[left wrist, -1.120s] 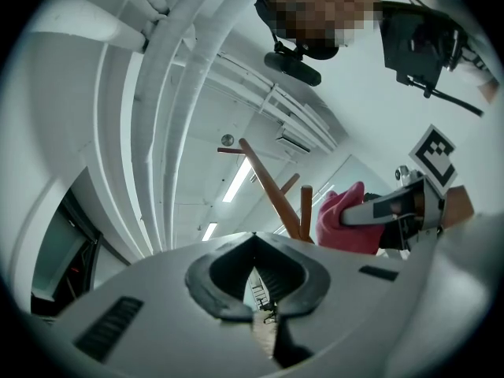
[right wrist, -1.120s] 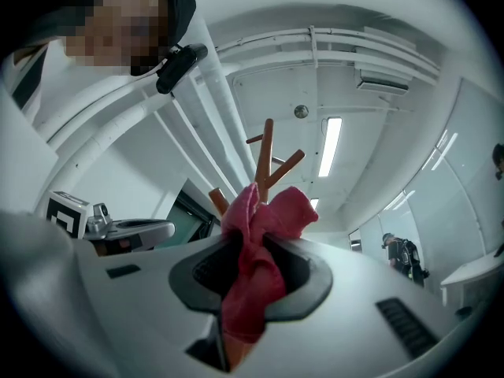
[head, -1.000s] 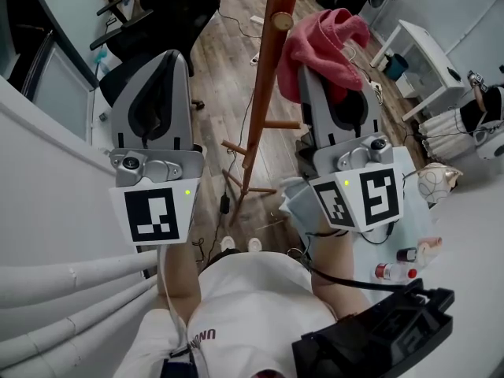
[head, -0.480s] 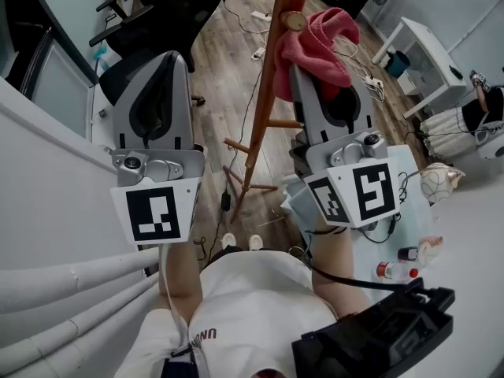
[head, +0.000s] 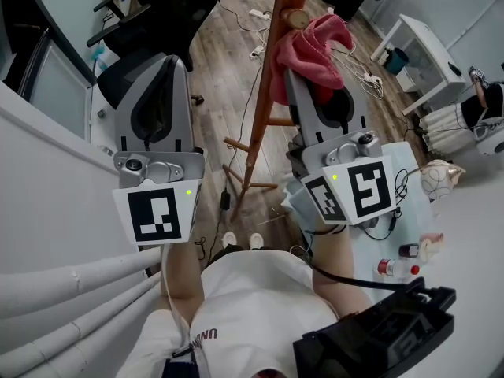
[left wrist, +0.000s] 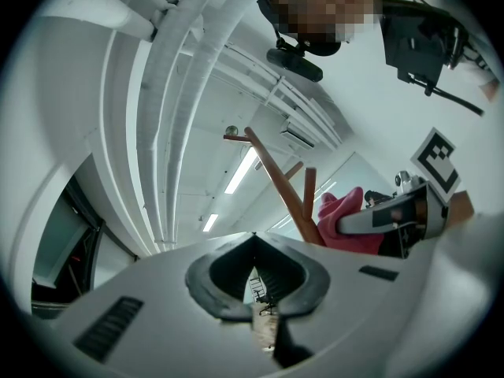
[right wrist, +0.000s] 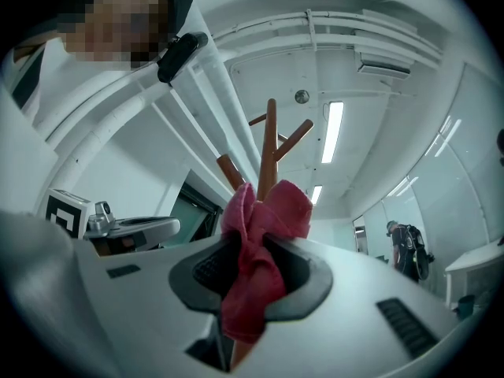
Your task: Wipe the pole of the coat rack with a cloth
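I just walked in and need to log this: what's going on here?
A person holds a gripper in each hand. The right gripper is shut on a pink cloth, held up at the wooden coat rack pole, beside a peg. The left gripper is shut and empty, apart from the pole.
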`<state>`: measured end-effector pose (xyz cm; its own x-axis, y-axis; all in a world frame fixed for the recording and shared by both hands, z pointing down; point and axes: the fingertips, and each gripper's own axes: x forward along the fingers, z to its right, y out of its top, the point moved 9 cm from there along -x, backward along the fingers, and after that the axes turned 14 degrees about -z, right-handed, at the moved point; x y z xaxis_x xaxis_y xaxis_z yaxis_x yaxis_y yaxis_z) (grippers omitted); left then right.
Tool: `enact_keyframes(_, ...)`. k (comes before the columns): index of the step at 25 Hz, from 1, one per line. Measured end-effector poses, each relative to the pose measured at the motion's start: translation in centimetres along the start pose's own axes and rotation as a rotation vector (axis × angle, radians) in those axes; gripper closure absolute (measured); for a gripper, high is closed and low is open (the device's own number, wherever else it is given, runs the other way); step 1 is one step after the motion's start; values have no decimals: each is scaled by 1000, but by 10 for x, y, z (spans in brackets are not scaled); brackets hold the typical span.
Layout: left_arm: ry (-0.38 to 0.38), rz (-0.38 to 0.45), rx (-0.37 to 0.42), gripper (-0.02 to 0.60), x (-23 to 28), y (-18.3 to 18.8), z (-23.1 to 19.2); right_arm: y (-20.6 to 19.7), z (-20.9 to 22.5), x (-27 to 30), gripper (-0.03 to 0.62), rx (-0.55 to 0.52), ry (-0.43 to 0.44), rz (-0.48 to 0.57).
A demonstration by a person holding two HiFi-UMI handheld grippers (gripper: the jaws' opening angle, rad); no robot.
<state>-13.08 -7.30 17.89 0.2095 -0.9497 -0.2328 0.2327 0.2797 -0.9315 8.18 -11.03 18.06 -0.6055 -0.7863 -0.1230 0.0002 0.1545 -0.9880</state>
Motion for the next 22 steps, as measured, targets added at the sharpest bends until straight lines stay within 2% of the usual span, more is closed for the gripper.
enact_keyframes(22,-18,-47,-14,569,-4,-13,2,-31,-10,2,500,26,24,-100)
